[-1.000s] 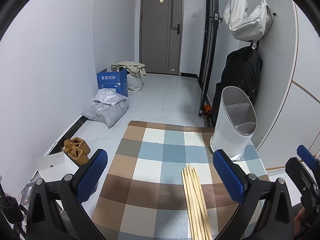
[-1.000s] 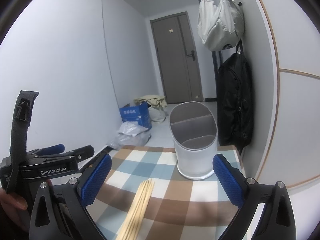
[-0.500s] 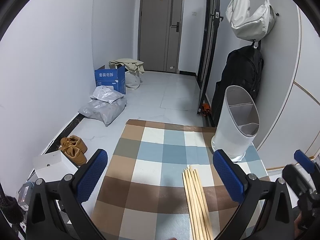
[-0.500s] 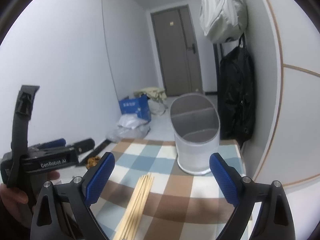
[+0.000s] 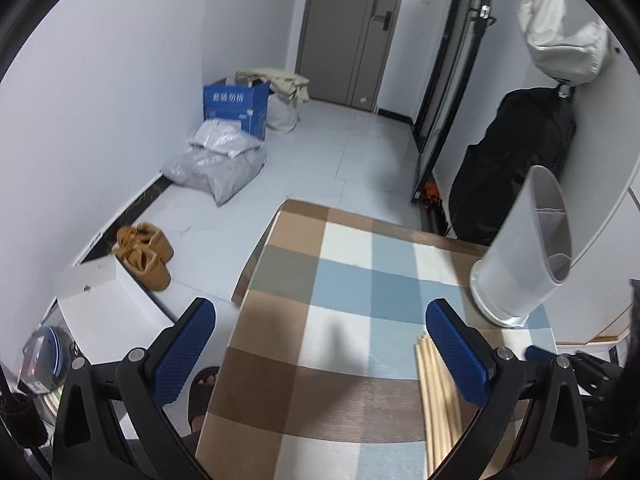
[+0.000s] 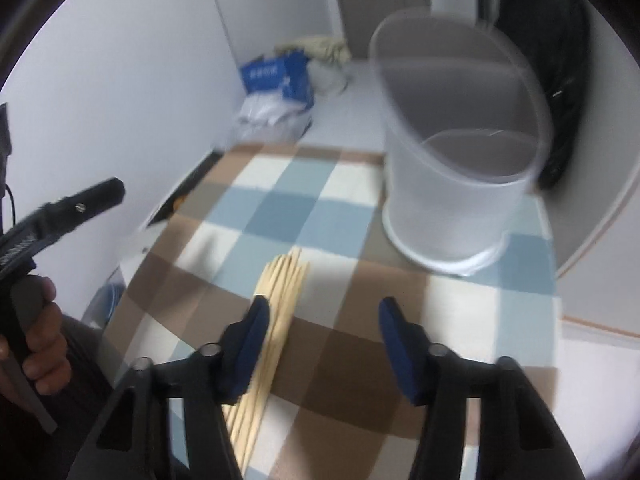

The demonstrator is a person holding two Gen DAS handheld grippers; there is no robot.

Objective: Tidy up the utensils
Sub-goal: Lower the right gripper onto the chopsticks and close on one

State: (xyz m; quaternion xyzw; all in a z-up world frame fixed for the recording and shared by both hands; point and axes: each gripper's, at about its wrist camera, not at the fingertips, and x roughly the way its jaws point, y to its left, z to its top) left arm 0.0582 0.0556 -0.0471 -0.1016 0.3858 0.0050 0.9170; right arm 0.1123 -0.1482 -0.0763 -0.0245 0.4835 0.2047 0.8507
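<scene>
A bundle of several wooden chopsticks [image 6: 280, 304] lies flat on the checked tablecloth [image 6: 336, 208]; it also shows in the left wrist view [image 5: 434, 392]. A white divided utensil holder [image 6: 460, 152] stands upright at the table's far right, also seen in the left wrist view [image 5: 524, 256]. My right gripper [image 6: 322, 336] is open and low over the cloth, its left finger beside the chopsticks. My left gripper [image 5: 320, 352] is open and empty above the table's left half; its right finger covers part of the chopsticks.
The table's left edge [image 5: 256, 256] drops to a tiled floor with brown shoes [image 5: 144, 248], a white box [image 5: 100, 292], grey bags [image 5: 216, 160] and a blue carton [image 5: 236, 108]. A black backpack [image 5: 516, 168] hangs behind the holder. The wall is close on the right.
My right gripper has dropped and tilted down toward the chopsticks, its jaws narrower than before. My left gripper has shifted left and tilted, so the holder sits further right in its view.
</scene>
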